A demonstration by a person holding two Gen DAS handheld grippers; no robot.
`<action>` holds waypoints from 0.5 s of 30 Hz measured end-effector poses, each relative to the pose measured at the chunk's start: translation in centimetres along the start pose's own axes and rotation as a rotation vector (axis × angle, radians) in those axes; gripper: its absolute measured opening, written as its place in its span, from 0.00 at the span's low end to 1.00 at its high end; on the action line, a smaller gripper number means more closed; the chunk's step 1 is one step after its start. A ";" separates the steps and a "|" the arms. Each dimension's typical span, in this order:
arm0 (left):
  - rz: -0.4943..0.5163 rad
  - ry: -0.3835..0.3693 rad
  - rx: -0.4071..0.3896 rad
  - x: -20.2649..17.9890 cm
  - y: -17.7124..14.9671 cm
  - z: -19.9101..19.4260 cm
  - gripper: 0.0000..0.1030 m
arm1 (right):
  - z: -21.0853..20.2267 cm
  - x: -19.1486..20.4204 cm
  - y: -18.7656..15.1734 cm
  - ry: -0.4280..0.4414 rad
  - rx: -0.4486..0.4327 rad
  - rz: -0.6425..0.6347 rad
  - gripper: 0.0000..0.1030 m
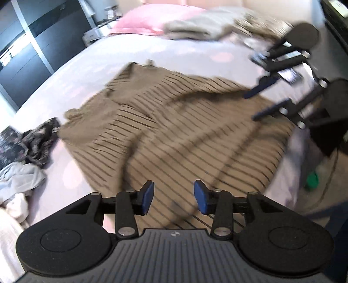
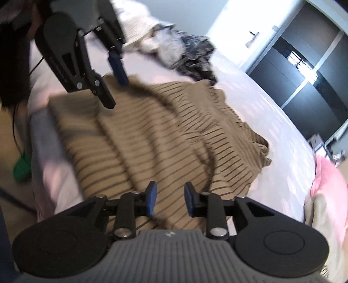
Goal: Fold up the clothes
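Left tongs (image 1: 174,196) at bottom centre of the left wrist view, blue pads (image 1: 148,196) spread, nothing between them, hanging above the near hem of the striped garment (image 1: 174,122). Right tongs (image 1: 254,104) seen there too, at upper right, also spread and empty, over the garment's right edge.

Tan garment with thin dark stripes, spread across the bed (image 1: 87,71), rumpled into long ridges, a sleeve bunched at its left end, mid-left of the frame. Much motion blur across the cloth.

Dark patterned cloth (image 1: 37,143) at far left, just beside the bunched sleeve; pale grey clothes (image 1: 19,178) below it. Pink pillow (image 1: 143,19) at top centre, with a beige pile (image 1: 206,26) to its right. Dark wardrobe (image 1: 28,50) at upper left.

In the right wrist view: right tongs (image 2: 170,199) at bottom centre, pads (image 2: 152,196) apart, holding nothing, above the garment (image 2: 163,130). Left tongs (image 2: 117,91) at upper left, parted, over the cloth's far edge; contact with the cloth not clear. Dark patterned cloth (image 2: 193,58) at top centre, pillow (image 2: 328,185) at right edge, wardrobe (image 2: 304,71) at upper right, small green object (image 2: 20,167) at left edge, below the bed (image 2: 271,122).
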State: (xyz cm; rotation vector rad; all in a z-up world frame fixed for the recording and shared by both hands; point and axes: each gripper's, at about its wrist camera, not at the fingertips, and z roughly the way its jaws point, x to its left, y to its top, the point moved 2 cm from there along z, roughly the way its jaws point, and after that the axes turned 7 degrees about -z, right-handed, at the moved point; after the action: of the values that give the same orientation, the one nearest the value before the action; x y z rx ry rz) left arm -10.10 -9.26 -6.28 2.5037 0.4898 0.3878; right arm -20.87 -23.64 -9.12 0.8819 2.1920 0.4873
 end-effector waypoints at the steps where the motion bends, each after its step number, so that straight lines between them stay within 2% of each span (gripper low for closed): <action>1: -0.029 0.003 -0.003 1.0 0.5 0.0 0.38 | 0.2 -1.1 0.3 0.010 0.001 0.039 0.36; 5: -0.109 0.038 -0.023 4.9 2.8 0.1 0.38 | 1.2 -5.9 1.1 0.044 0.005 0.196 0.45; 9: -0.176 0.068 -0.035 9.1 4.7 1.3 0.40 | 3.0 -10.2 0.7 0.048 0.022 0.290 0.54; 13: -0.183 0.118 -0.039 12.7 6.4 3.7 0.41 | 6.2 -14.4 0.4 0.046 0.052 0.348 0.57; 15: -0.166 0.140 -0.033 14.4 7.3 5.3 0.42 | 8.1 -16.4 0.4 0.052 0.064 0.383 0.63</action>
State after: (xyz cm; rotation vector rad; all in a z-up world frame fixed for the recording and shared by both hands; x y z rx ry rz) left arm 6.59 -11.32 -4.00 2.3927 0.7347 0.5039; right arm -6.36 -34.48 -6.55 1.3476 2.0981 0.6291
